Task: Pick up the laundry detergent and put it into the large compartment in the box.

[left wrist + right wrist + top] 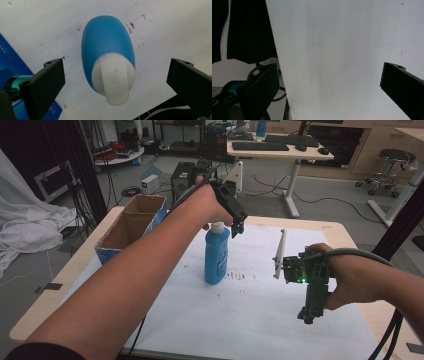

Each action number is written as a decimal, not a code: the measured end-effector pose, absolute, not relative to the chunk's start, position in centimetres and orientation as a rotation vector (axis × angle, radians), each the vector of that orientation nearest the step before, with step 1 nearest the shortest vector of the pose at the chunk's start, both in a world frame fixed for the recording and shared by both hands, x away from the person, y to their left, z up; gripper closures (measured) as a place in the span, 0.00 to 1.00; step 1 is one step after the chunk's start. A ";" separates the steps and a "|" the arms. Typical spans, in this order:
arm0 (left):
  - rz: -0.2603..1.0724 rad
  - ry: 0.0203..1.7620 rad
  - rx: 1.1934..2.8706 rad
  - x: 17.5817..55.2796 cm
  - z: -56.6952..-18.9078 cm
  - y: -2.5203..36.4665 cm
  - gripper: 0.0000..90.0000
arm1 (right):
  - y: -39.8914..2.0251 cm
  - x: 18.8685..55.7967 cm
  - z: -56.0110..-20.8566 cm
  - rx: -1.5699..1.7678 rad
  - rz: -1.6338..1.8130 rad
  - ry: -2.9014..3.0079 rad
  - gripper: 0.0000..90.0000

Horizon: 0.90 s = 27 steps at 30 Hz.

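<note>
A blue bottle (216, 255) with a white cap stands upright on the white sheet, a little left of the table's middle. My left gripper (237, 228) hovers just above and beside its cap, pointing down. In the left gripper view the bottle (107, 37) is seen from above, its white cap (115, 80) between my wide-apart jaws; the left gripper (116, 68) is open and touches nothing. My right gripper (306, 315) hangs over the sheet at the front right, apart from the bottle. It (329, 75) is open over bare white sheet, with nothing between the jaws.
An open cardboard box (131, 225) with blue sides stands at the table's back left corner, and its blue side (7, 60) lies close to the left jaw. The white sheet (240, 320) covers most of the wooden table (50, 295). The sheet's edge (274, 50) borders dark floor.
</note>
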<state>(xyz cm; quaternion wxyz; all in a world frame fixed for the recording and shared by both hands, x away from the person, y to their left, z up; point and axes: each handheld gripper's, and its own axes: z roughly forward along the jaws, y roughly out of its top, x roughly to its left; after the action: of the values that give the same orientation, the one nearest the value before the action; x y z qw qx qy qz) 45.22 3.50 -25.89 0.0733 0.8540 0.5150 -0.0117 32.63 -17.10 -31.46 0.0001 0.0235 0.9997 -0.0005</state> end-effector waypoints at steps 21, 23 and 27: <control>-0.046 1.603 2.574 46.4 -29.3 2.8 0.02 | -17.1 33.0 -31.9 0.065 0.002 3.146 0.02; -0.047 1.602 2.577 46.5 -29.4 2.9 0.02 | -17.1 33.0 -31.9 0.066 0.000 3.147 0.02; -0.049 1.607 2.575 46.5 -29.6 2.9 0.02 | -17.0 33.1 -32.0 0.069 0.001 3.145 0.02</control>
<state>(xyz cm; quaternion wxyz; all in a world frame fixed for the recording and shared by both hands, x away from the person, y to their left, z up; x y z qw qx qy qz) 46.48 2.93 -29.61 0.0529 0.8470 0.5287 -0.0161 33.07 -16.98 -31.97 -0.0019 0.0219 0.9998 0.0004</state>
